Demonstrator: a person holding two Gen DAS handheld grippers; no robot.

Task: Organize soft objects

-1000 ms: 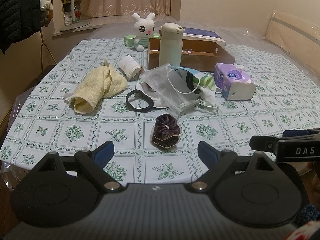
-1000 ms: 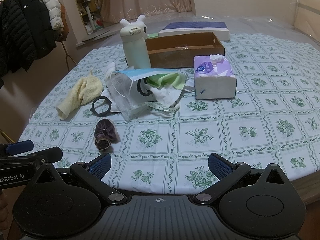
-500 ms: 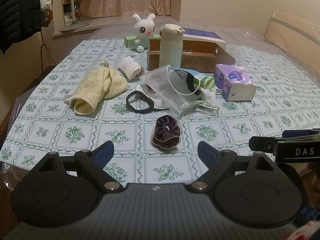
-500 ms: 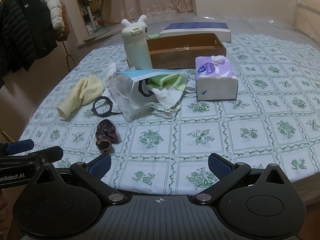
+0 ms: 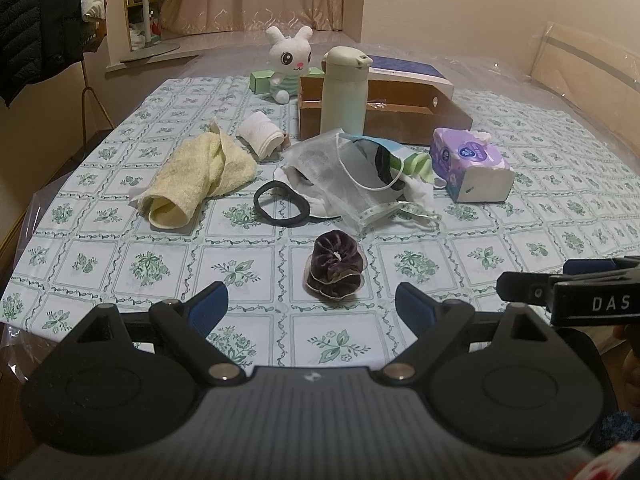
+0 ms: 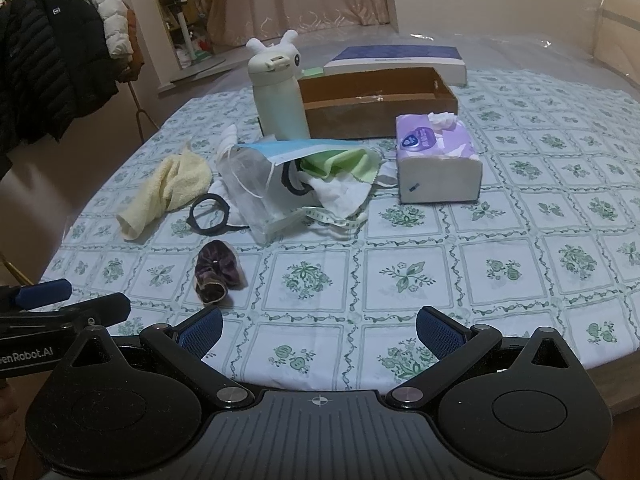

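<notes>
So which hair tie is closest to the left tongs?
The dark purple velvet scrunchie, lying alone just ahead of the open left tongs. The thin black hair band sits farther back, against the pile of masks and cloths.

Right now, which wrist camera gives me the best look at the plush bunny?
The left wrist view: the plush bunny shows its whole face, both ears and its striped body beside the brown box. In the right wrist view the white bottle hides nearly all of it; only its ears and one eye peek out.
</notes>
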